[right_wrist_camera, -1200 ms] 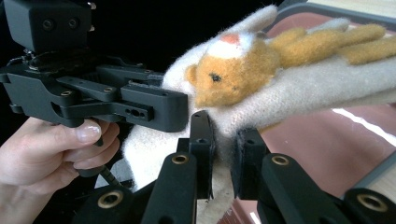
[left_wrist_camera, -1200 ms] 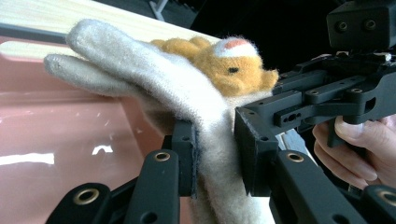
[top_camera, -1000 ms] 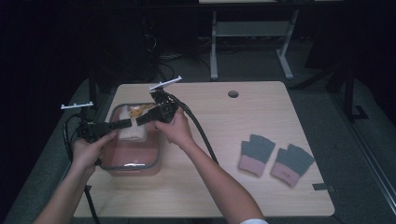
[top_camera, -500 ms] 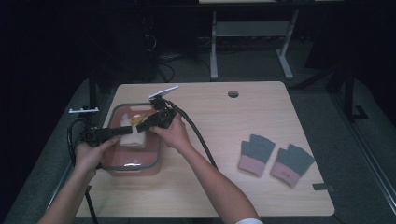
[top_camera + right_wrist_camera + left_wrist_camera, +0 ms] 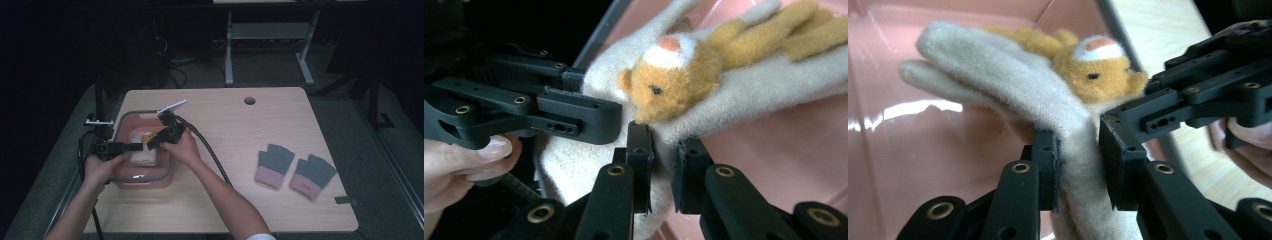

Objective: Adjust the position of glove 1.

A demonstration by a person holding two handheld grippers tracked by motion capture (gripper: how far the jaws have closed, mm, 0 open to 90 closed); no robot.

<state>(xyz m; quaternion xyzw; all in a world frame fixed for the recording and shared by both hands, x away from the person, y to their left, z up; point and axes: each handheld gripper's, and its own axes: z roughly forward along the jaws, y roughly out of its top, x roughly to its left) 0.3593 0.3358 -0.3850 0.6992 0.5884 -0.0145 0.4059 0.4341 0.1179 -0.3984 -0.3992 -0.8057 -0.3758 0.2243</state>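
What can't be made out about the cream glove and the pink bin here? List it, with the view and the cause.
- Cream glove: its cuff, left gripper view, cut by the bottom edge behind the fingers.
- Bear: how it is fixed to the glove, right gripper view, fuzzy pile hides it.
- Pink bin: its floor, high view, covered by glove and hands.

A light wooden table [image 5: 260, 125] stands on a grey floor [image 5: 380, 140], with a round cable hole [image 5: 249, 100] near its far edge. Beyond it the room is dark; a white metal desk frame [image 5: 270, 37] rises behind, with loose cables [image 5: 175, 62] on the floor beside its leg. Light falls from above onto the tabletop alone.
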